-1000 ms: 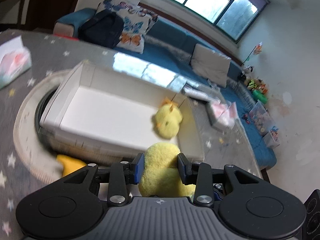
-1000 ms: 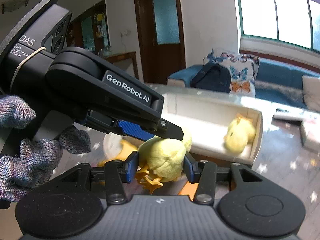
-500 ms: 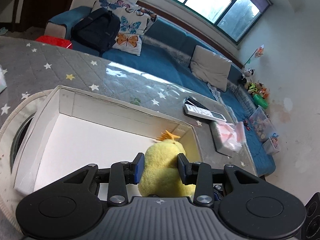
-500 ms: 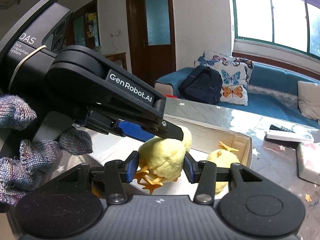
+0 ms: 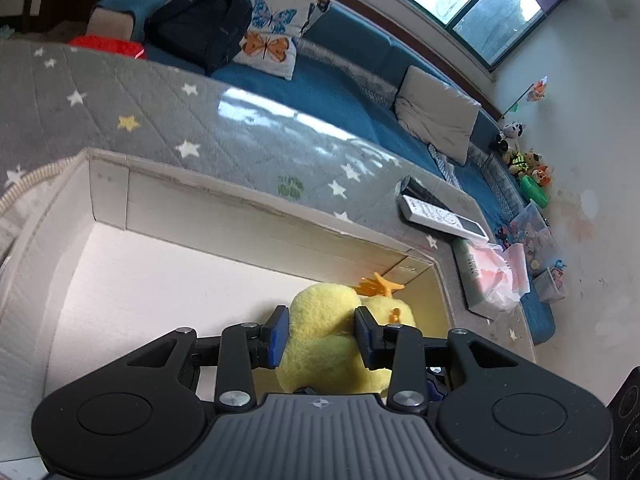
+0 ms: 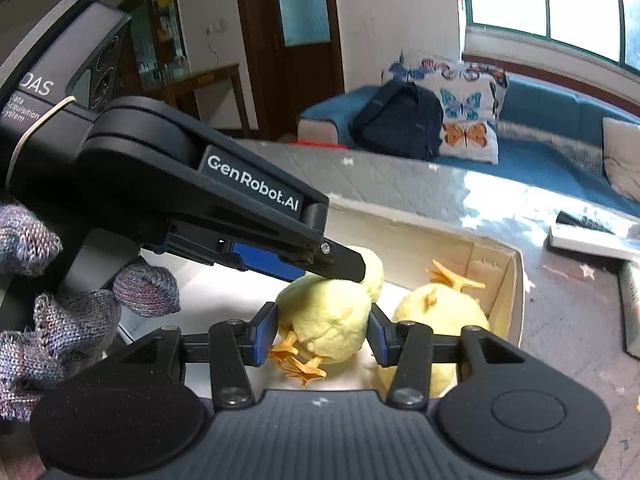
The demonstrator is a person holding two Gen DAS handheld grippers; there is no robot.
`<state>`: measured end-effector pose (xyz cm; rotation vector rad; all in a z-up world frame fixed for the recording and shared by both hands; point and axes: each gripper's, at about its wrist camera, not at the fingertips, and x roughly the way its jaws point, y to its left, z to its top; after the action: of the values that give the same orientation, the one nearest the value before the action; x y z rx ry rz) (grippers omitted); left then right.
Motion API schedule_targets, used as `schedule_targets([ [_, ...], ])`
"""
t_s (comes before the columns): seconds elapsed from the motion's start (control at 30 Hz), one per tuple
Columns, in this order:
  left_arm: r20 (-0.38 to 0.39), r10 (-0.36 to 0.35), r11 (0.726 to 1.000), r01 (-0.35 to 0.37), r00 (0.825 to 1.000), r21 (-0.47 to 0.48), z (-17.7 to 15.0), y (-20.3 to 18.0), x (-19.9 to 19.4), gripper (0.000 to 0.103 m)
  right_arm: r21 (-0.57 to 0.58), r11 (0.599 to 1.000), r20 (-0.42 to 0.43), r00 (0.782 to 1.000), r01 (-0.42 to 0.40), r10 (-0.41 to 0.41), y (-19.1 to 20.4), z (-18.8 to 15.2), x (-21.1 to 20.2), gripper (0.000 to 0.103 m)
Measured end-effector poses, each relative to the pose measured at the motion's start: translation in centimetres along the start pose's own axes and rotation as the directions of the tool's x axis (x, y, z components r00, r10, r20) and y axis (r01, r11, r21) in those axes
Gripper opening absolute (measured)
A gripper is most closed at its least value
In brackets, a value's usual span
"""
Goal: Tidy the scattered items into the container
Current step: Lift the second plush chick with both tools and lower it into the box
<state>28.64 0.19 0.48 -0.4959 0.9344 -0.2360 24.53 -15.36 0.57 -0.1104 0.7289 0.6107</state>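
My left gripper point(image 5: 320, 332) is shut on a yellow plush chick point(image 5: 320, 320) and holds it over the right end of the white cardboard box point(image 5: 248, 204). Another plush chick point(image 5: 394, 314) with orange feet lies in the box's right corner, just behind it. My right gripper point(image 6: 322, 336) is shut on a second yellow plush chick point(image 6: 324, 320) with orange feet, over the same box point(image 6: 516, 292). The left gripper point(image 6: 344, 268) reaches in from the left, just above that chick. The chick lying in the box point(image 6: 440, 312) shows to the right.
The box stands on a grey star-pattern tablecloth point(image 5: 120, 96). A white remote point(image 5: 444, 216) and a tissue pack point(image 5: 492, 280) lie right of the box. A blue sofa with a black backpack point(image 5: 200, 24) and butterfly cushions runs behind the table.
Both grippers have moved forward with their chicks, from in front of the box's near wall to over its inside. The grips have not changed.
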Motion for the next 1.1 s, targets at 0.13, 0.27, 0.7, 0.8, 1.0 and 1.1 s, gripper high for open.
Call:
schedule_targets([
  [0.13, -0.017, -0.009, 1.000, 0.009, 1.000, -0.009, -0.1, 0.3, 0.7, 0.037, 0.001, 1.000, -0.036, 0.999, 0.018, -0.018, 0.1, -0.2, 1.0, 0.047],
  [0.27, -0.028, -0.013, 1.000, 0.012, 1.000, -0.018, -0.1, 0.6, 1.2, 0.037, 0.004, 1.000, -0.051, 0.998, 0.025, -0.025, 0.5, -0.5, 1.5, 0.047],
  [0.7, -0.027, -0.010, 1.000, 0.010, 1.000, -0.018, -0.1, 0.7, 1.1, 0.037, -0.004, 0.999, -0.050, 0.998, 0.036, -0.036, 0.5, -0.2, 1.1, 0.049],
  [0.8, -0.026, -0.006, 1.000, 0.006, 1.000, -0.012, -0.1, 0.6, 1.0, 0.037, 0.001, 0.999, -0.041, 0.999, 0.034, -0.034, 0.2, -0.2, 0.8, 0.049],
  [1.0, -0.017, 0.000, 1.000, 0.000, 1.000, -0.002, -0.3, 0.4, 0.4, 0.037, -0.002, 0.999, -0.009, 0.999, 0.038, -0.038, 0.0, -0.2, -0.1, 0.052],
  [1.1, -0.011, 0.003, 1.000, -0.003, 1.000, 0.008, -0.4, 0.2, 0.0, 0.037, -0.008, 0.999, 0.010, 0.999, 0.042, -0.042, 0.0, -0.2, -0.6, 0.054],
])
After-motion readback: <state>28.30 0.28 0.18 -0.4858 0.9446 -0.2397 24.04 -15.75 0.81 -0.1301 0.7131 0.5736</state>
